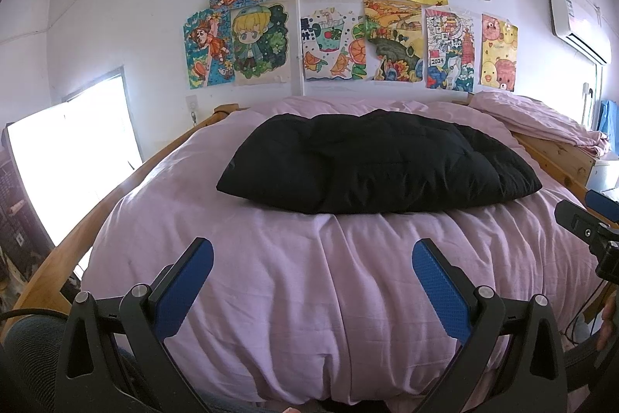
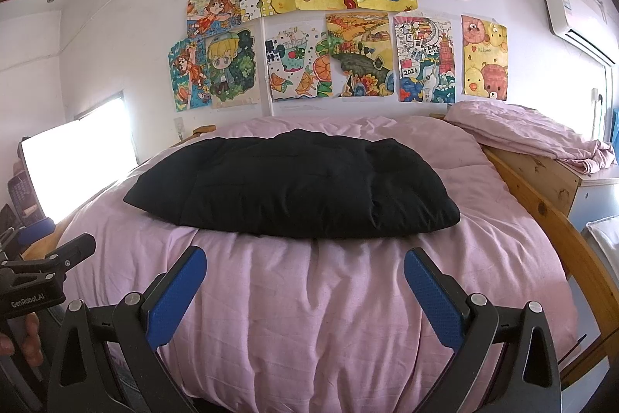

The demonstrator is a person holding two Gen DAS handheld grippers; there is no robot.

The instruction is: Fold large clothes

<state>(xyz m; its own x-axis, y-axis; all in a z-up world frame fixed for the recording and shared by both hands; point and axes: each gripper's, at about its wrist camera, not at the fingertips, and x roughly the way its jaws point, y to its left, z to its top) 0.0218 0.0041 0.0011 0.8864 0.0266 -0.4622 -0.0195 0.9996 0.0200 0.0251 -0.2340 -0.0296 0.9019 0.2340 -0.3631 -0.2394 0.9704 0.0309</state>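
On the pink bed (image 1: 271,297), a puffy black coat (image 1: 379,165) lies at 12 o'clock, so both spread-wide, empty grippers, left gripper (image 1: 311,281) and right gripper (image 2: 305,283), should reach forward and pinch its near edge

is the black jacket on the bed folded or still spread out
Folded. The black garment lies as one compact, puffy block on the pink bedcover, with no sleeves or hood sticking out. Both grippers are open and clear of it.

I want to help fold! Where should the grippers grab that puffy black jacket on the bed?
Probably the near edge of the jacket, one gripper toward each end, coming in from the foot of the bed. That edge faces both open grippers, left and right, and it bulges up off the cover, so fingers could slide under.
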